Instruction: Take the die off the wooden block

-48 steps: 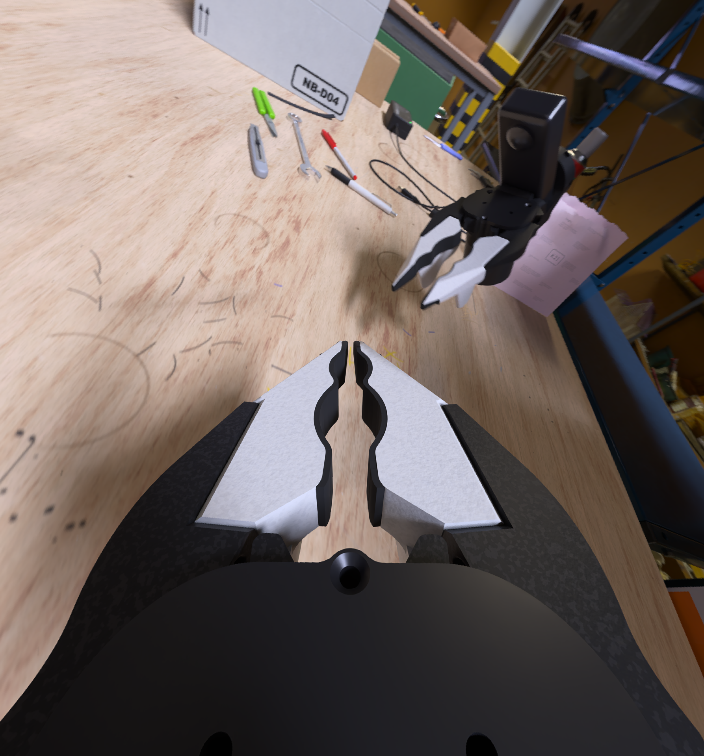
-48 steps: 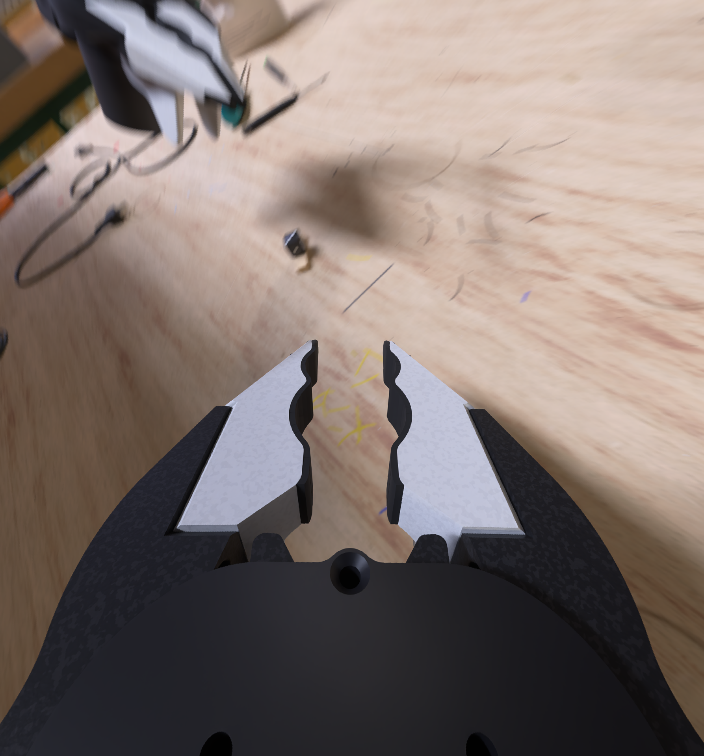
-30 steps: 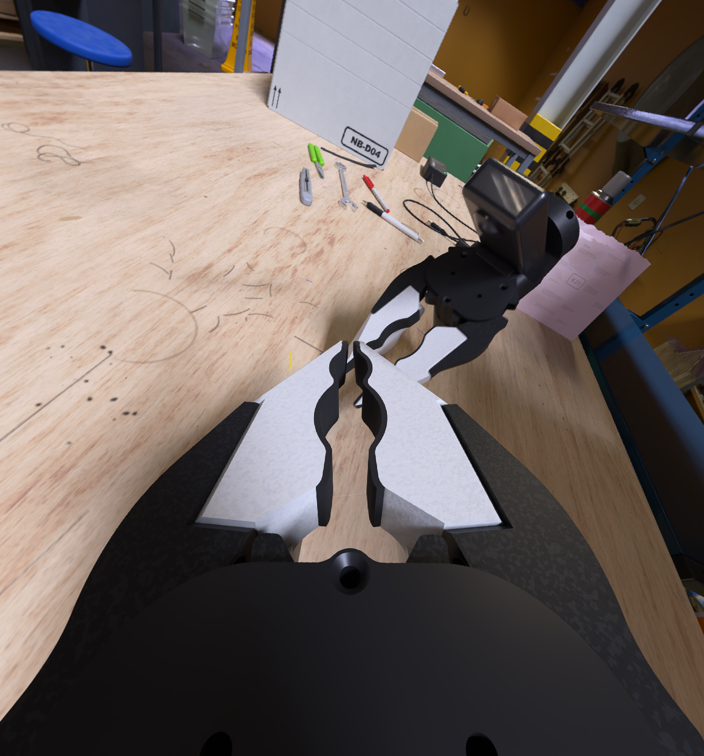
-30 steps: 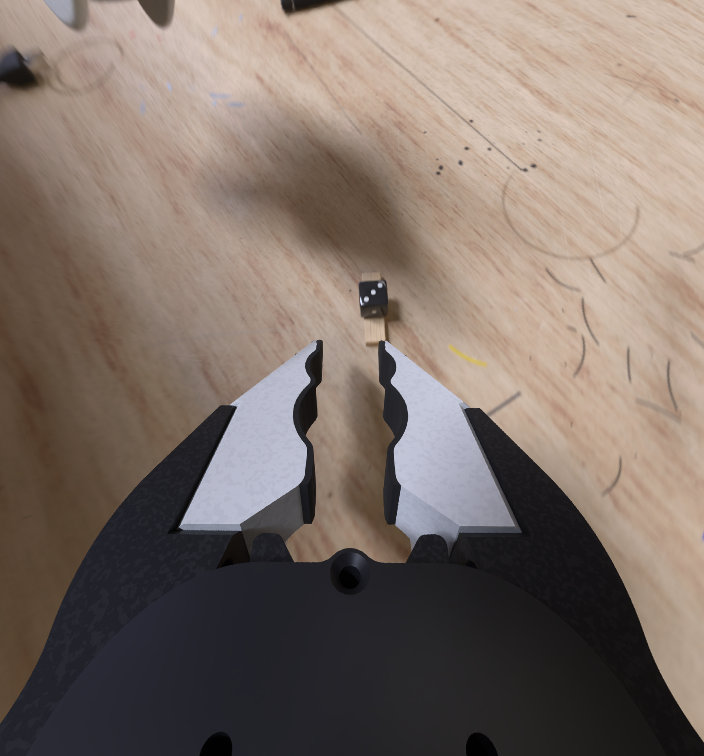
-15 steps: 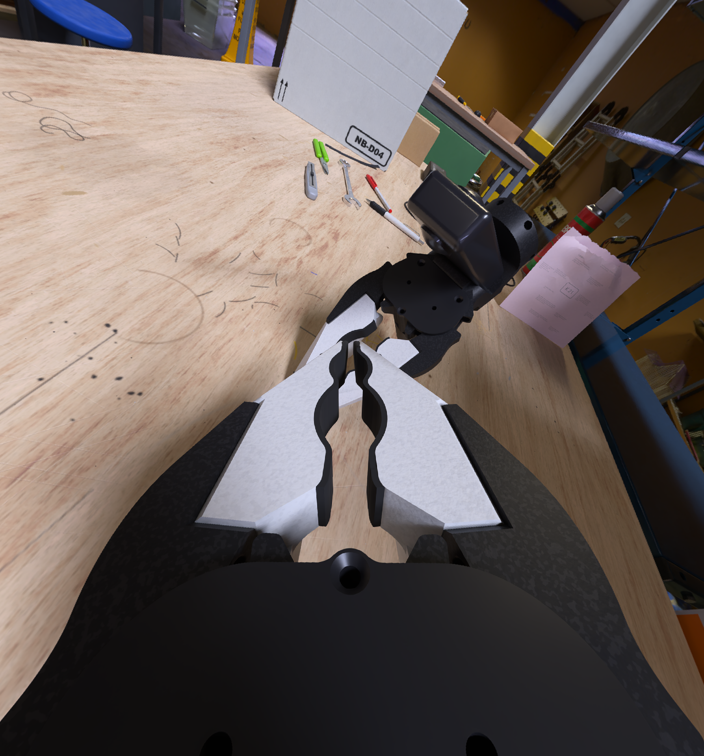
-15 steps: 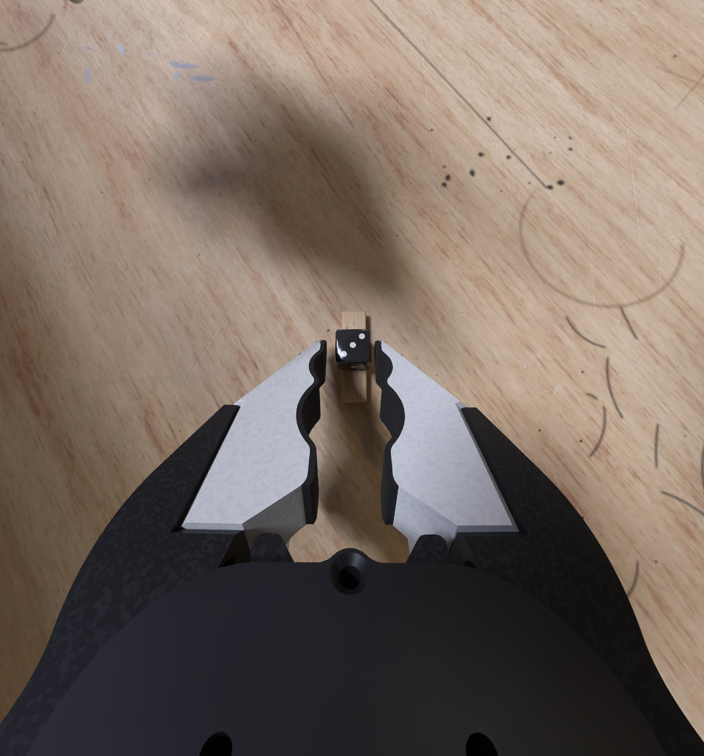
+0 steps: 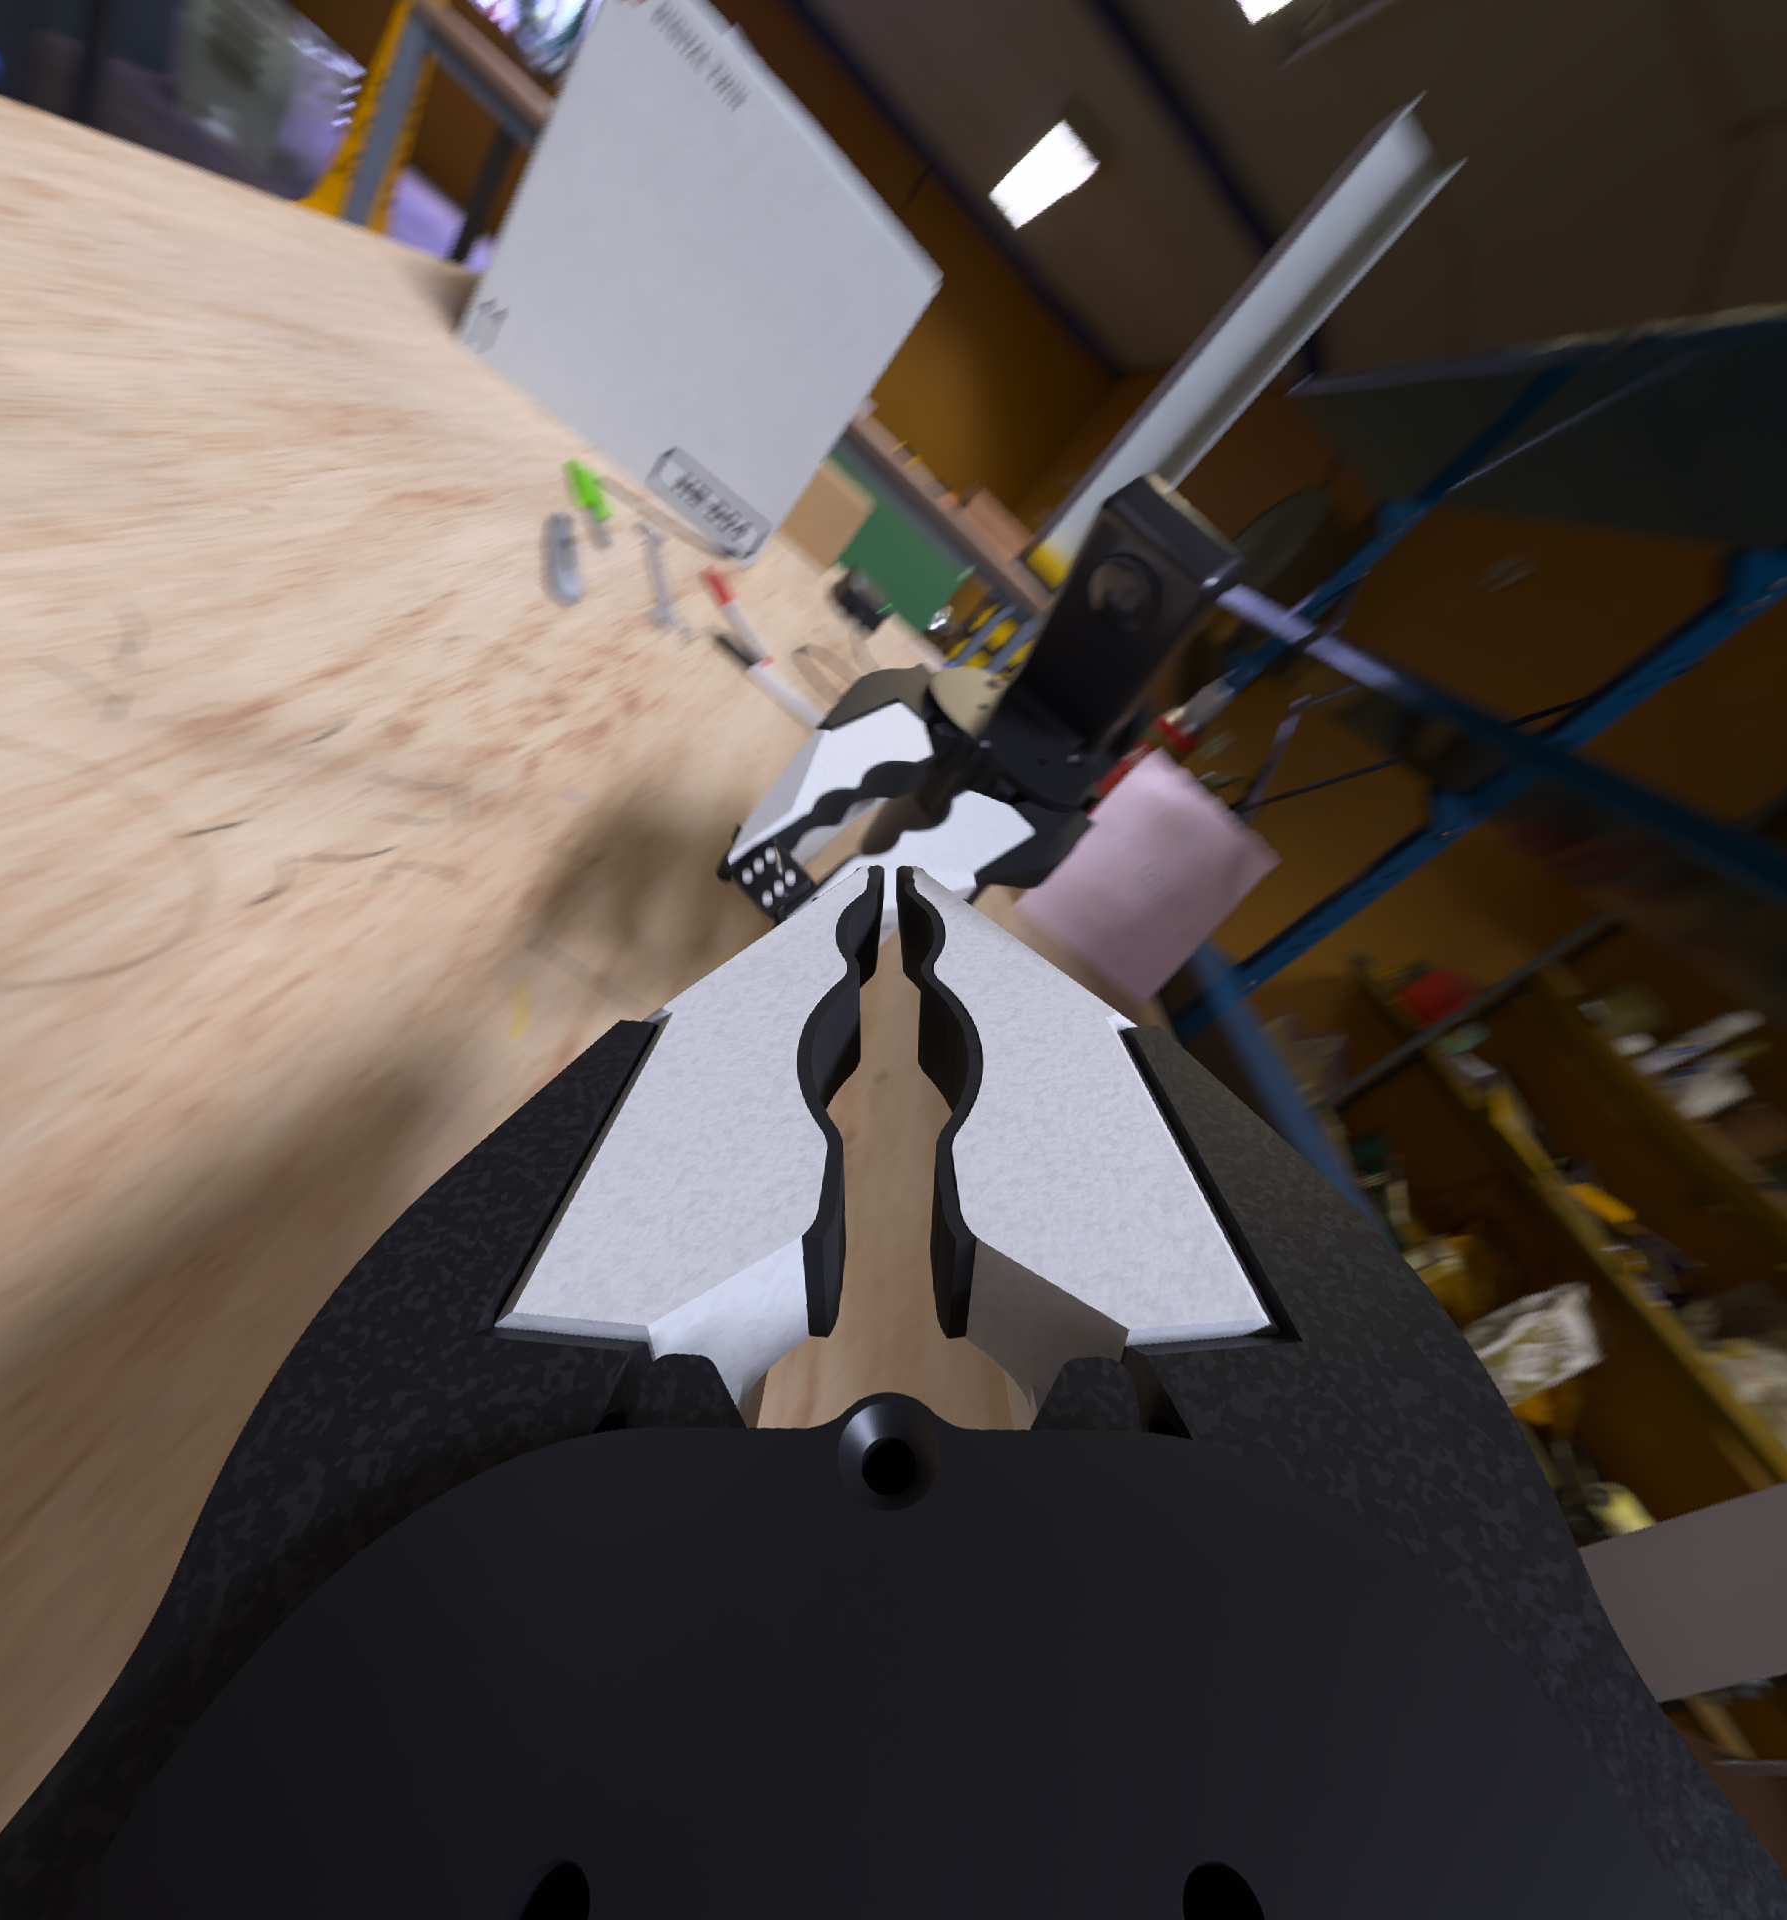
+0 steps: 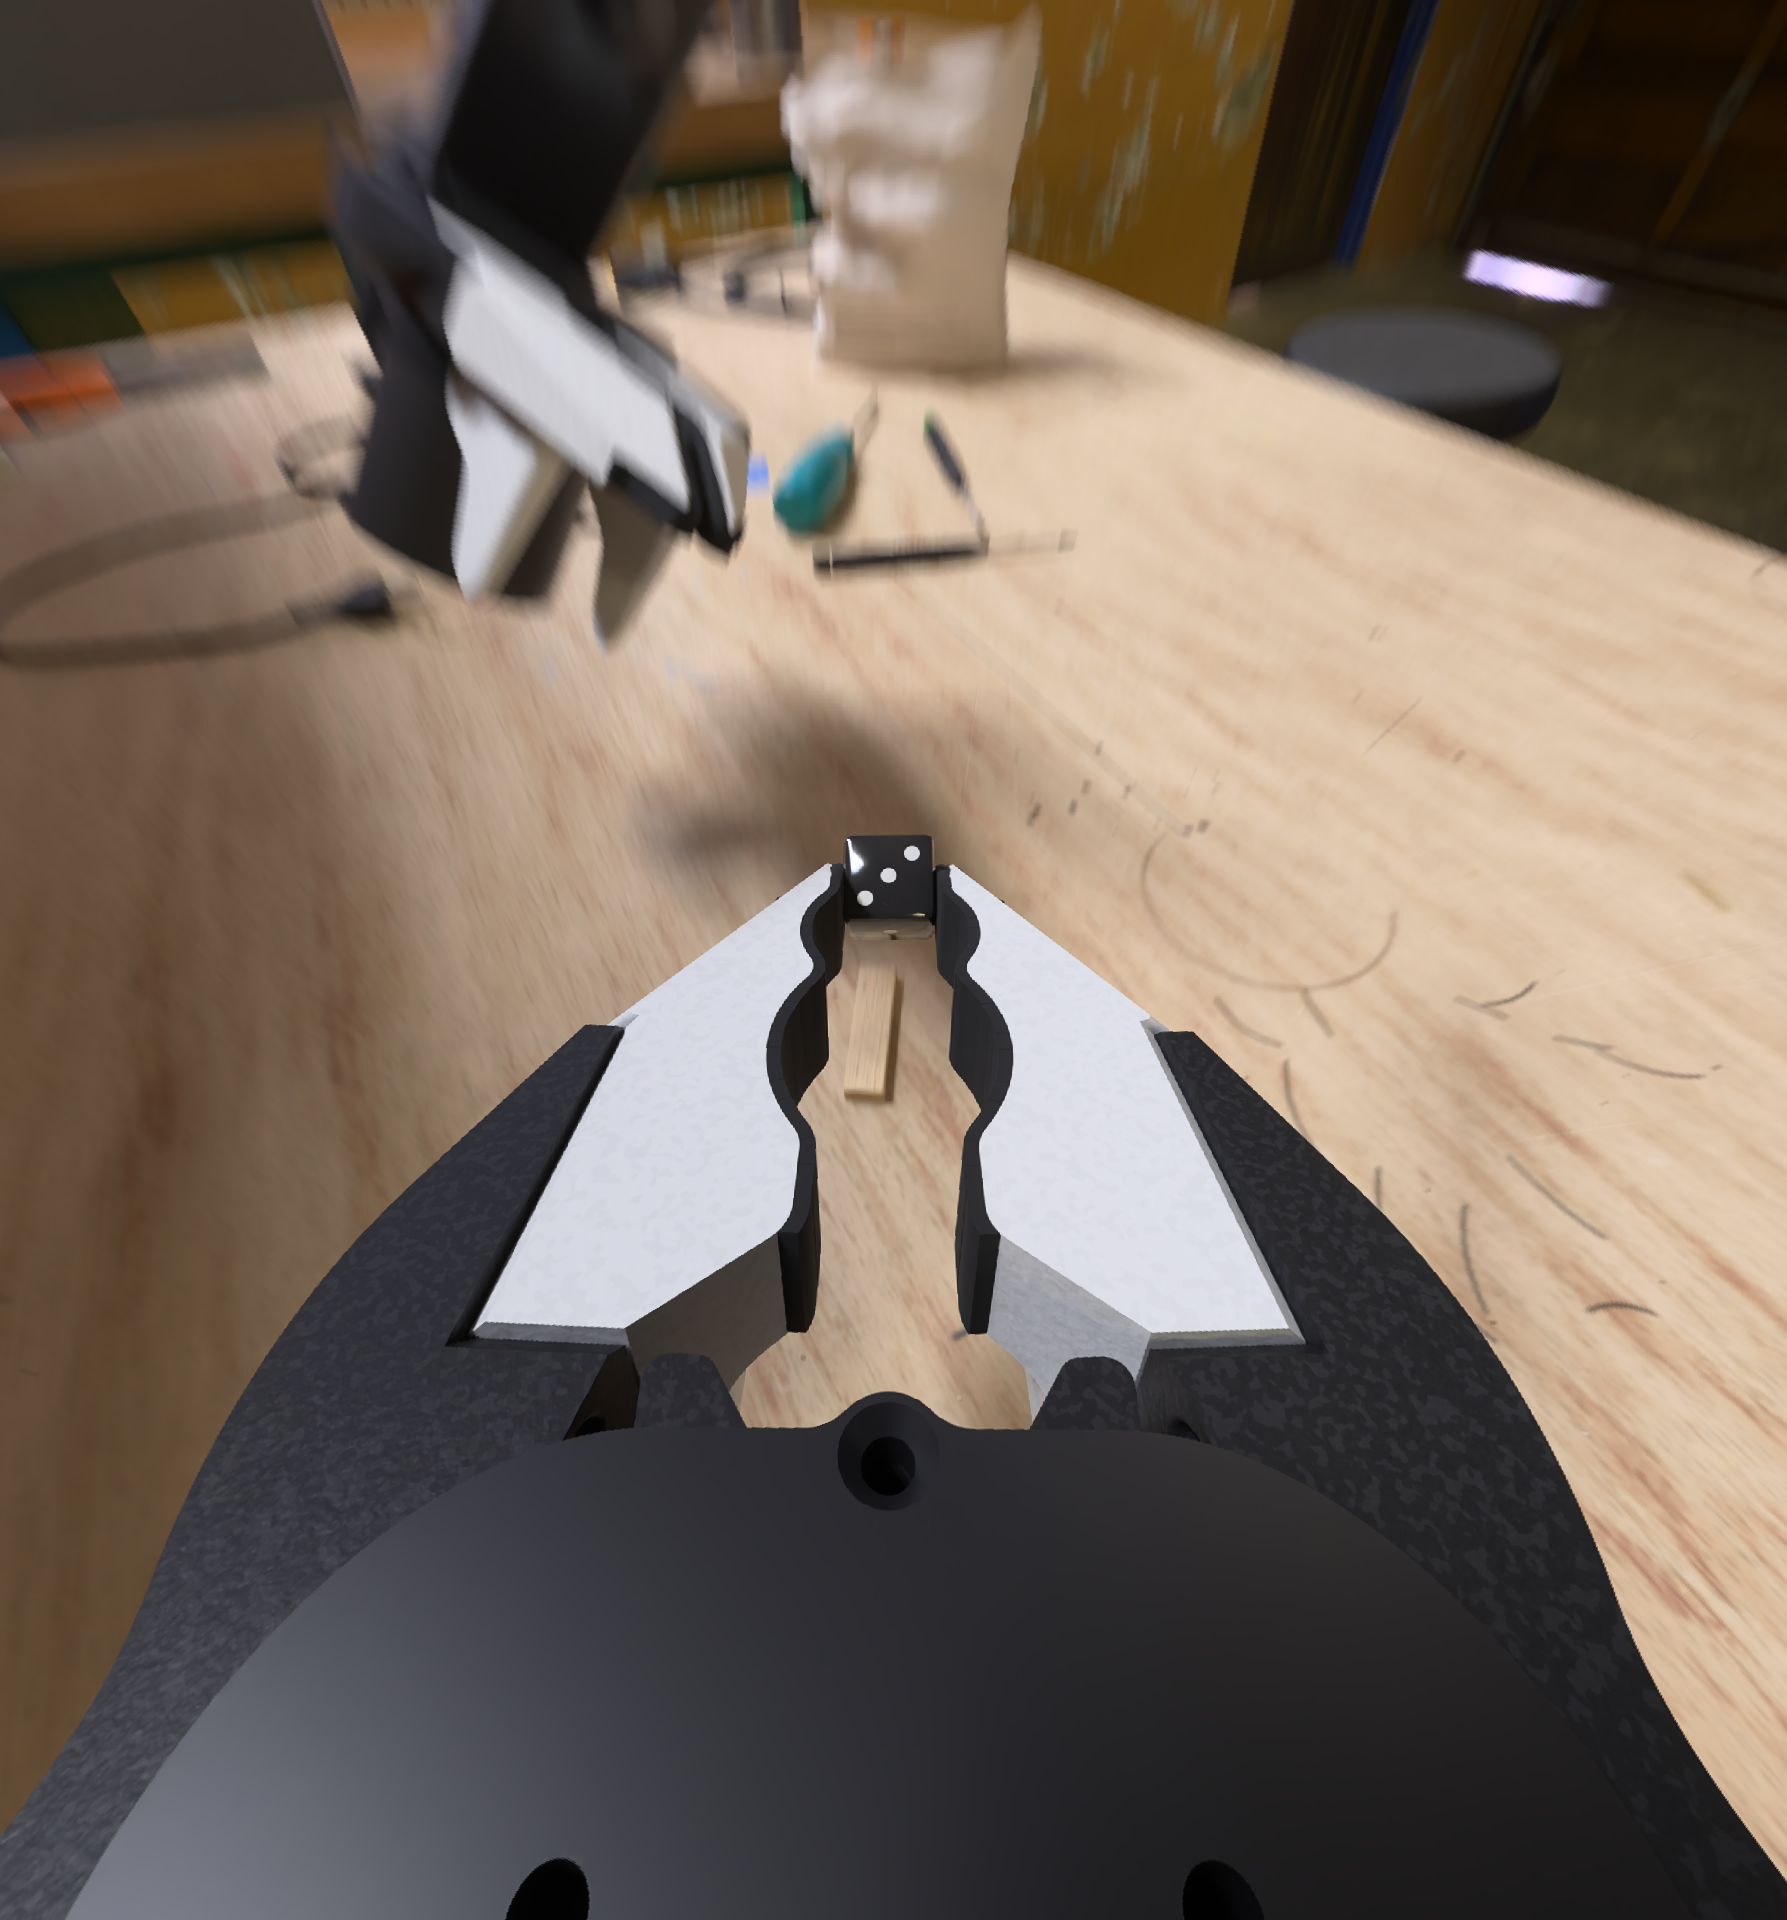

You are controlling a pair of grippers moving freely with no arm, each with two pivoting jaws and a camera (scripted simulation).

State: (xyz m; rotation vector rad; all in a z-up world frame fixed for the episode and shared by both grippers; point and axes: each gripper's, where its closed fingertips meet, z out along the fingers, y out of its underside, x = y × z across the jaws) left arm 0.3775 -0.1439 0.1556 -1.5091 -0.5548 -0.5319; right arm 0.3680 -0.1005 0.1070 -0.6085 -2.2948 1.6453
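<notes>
Here, the right hand-held gripper (image 8: 887,883) is clamping the black die (image 8: 888,878) between its fingertips, holding it in the air above the tabletop (image 8: 1388,727). The wooden block (image 8: 871,1034) is lying flat on the tabletop below, apart from the die. The left hand-held gripper (image 7: 889,881) is hovering nearby, its fingers nearly together on nothing.

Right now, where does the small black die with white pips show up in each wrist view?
Left wrist view: the small black die sits just left of centre, pinched at the far right gripper fingertips.
Right wrist view: the die is at centre, between that gripper's own tips.
Shared landmark: the right gripper itself.
</notes>
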